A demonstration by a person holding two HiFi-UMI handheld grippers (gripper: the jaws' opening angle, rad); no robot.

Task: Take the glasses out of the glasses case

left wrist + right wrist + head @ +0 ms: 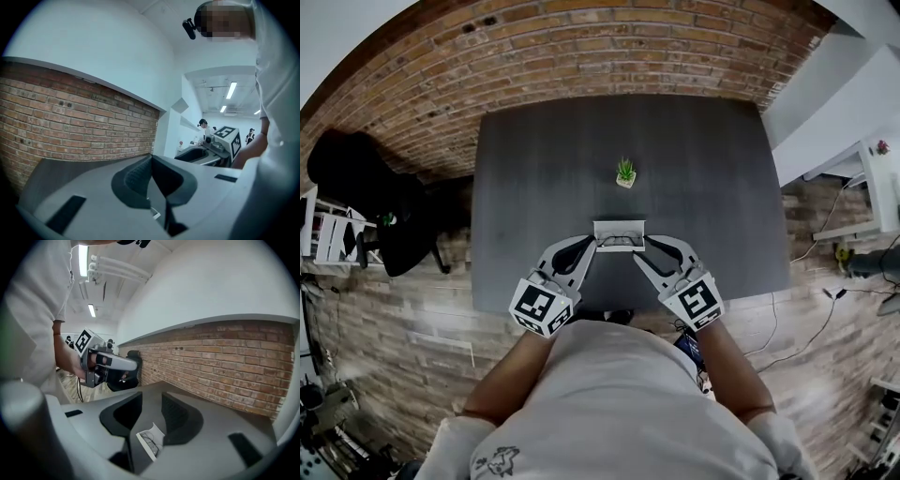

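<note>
**Head view**
- Shows the glasses case (619, 234), white and open, at frame centre on the dark grey bench (534, 159), toward the bench's lower edge.
- Shows a small potted plant (625, 172) just above centre, apart from the case.
- Places the left claw (589, 247) just beside the case's left end and the right claw (651, 246) just beside its right end, both angled inward.
- Cannot confirm contact with the case from this view.
- Shows a brick wall (581, 47) curving across the top of the frame.

**Left gripper view**
- Shows the left claw clenched, with the two pad tips meeting at frame centre above the bench.
- Shows the right claw at centre right, with its marker cube beside it.

**Right gripper view**
- Shows the right claw released, with the jaws standing apart and bench surface visible between them.
- Places the case at lower centre, in the gap between the two pads.
- Cannot tell whether either pad touches it.
- Shows the glasses (149, 441) as a thin dark frame lying inside the open case, not yet removed.
- Shows the left claw at upper left, held in a hand (70, 364).
</note>
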